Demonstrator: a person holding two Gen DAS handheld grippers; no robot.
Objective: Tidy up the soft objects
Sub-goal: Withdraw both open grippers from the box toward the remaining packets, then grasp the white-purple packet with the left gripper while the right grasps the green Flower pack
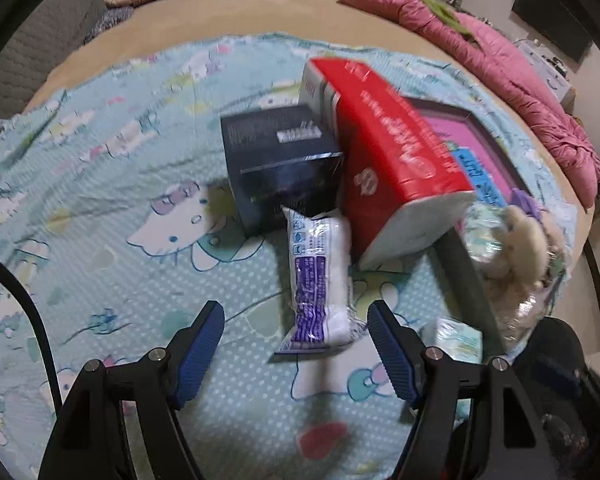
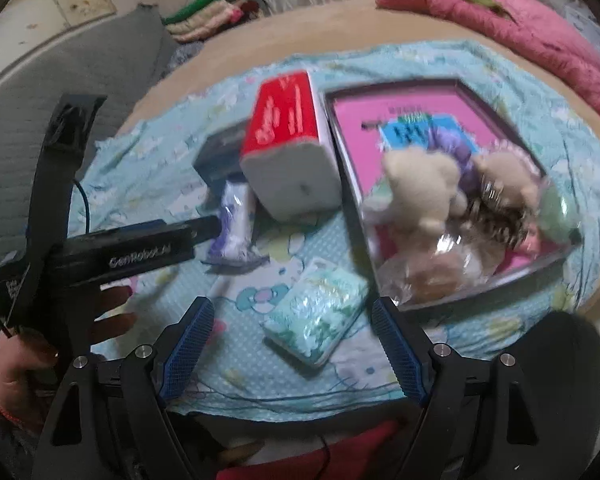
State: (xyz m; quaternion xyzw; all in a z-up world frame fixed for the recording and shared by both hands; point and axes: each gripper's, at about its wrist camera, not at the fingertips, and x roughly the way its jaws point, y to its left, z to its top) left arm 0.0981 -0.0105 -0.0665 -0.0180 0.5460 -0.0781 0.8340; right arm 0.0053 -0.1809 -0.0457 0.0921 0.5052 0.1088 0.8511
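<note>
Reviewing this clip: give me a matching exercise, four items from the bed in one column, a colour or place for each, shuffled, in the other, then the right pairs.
Items:
1. tissue pack
2. box
3. plush bear
4. wipes packet

Descriptions:
A. dark, nearly black, behind the white and purple roll
B. red on top, white at the end
C. inside the pink-lined tray
D. pale green, flat on the cartoon-cat blanket, in front of the open right gripper

Pairs: 1-B, 2-A, 3-C, 4-D
</note>
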